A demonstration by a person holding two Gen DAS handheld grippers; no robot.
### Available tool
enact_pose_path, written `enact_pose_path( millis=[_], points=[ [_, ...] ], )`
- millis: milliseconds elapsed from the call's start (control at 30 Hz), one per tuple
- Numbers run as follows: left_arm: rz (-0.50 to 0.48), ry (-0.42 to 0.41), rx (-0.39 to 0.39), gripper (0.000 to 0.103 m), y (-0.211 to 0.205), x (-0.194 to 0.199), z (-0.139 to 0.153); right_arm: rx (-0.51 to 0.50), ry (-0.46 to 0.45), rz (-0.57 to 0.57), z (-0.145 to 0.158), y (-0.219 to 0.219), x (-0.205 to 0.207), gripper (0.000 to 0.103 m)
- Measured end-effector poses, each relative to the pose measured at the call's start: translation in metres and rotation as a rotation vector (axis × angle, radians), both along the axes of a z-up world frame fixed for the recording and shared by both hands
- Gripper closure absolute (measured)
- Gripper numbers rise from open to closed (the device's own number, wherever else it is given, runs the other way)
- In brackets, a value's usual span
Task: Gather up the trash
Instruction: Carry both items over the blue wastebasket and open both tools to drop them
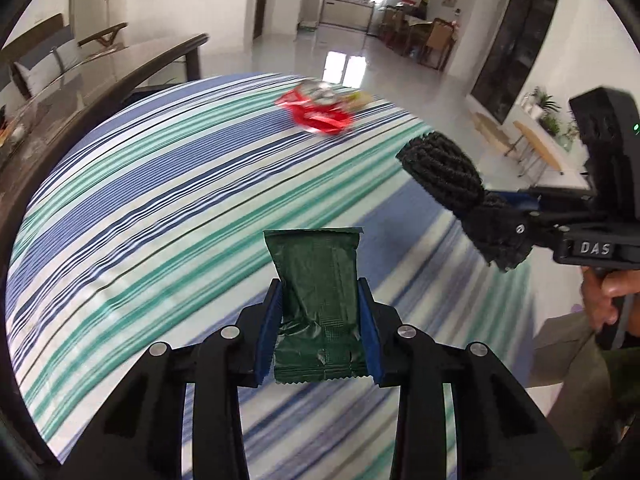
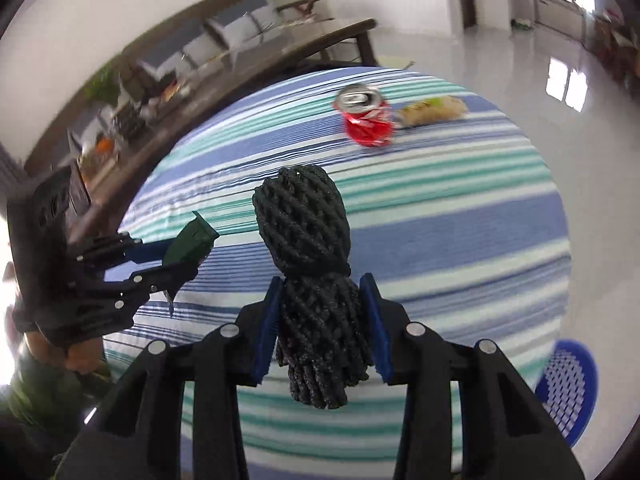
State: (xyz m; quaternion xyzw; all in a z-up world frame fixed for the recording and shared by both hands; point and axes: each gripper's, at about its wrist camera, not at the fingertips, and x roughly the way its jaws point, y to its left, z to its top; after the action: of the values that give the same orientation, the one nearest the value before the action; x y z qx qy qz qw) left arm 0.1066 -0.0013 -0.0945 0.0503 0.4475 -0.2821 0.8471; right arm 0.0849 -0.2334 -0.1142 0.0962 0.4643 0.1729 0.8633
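In the left wrist view my left gripper (image 1: pixel 320 292) is shut on a dark green snack wrapper (image 1: pixel 316 256), which stands up between the blue pads above the striped tablecloth (image 1: pixel 160 200). In the right wrist view my right gripper (image 2: pixel 320 288) is shut on a black foam net sleeve (image 2: pixel 300 208), squeezed at its middle. Each view also shows the other tool: the black net (image 1: pixel 440 168) at the right, and the green wrapper (image 2: pixel 192 240) at the left. A crushed red can (image 2: pixel 366 120) and a yellowish wrapper (image 2: pixel 434 110) lie at the table's far side.
A blue perforated basket (image 2: pixel 568 388) sits below the table's right edge. A long dark wooden table (image 1: pixel 100 76) with clutter runs along the left, with a sofa behind it. A person's hand (image 1: pixel 608 292) grips the right tool's handle. Glossy floor lies beyond the table.
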Motion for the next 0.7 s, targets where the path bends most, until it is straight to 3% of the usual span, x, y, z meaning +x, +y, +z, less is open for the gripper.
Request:
enact_pose_path(
  millis=[133,400,567,700],
  points=[
    [-0.084,-0.005,-0.037,0.067,-0.044,-0.015,0.013,0.064,-0.004,-0.122,0.005,-0.063,-0.031,0.065],
    [-0.243,0.020,-0.092,0.067,-0.144,-0.046,0.025,0.051,-0.003,-0.396,-0.004,-0.186,-0.086,0.065],
    [-0.347,0.045,-0.107,0.067,-0.215,-0.066,0.023,0.031,0.053,-0.569,-0.034,-0.255,-0.107,0.065],
    [-0.416,0.100,-0.083,0.066,-0.285,-0.077,-0.001,0.038,0.106,-0.642,-0.065,-0.289,-0.119,0.065]
  ],
)
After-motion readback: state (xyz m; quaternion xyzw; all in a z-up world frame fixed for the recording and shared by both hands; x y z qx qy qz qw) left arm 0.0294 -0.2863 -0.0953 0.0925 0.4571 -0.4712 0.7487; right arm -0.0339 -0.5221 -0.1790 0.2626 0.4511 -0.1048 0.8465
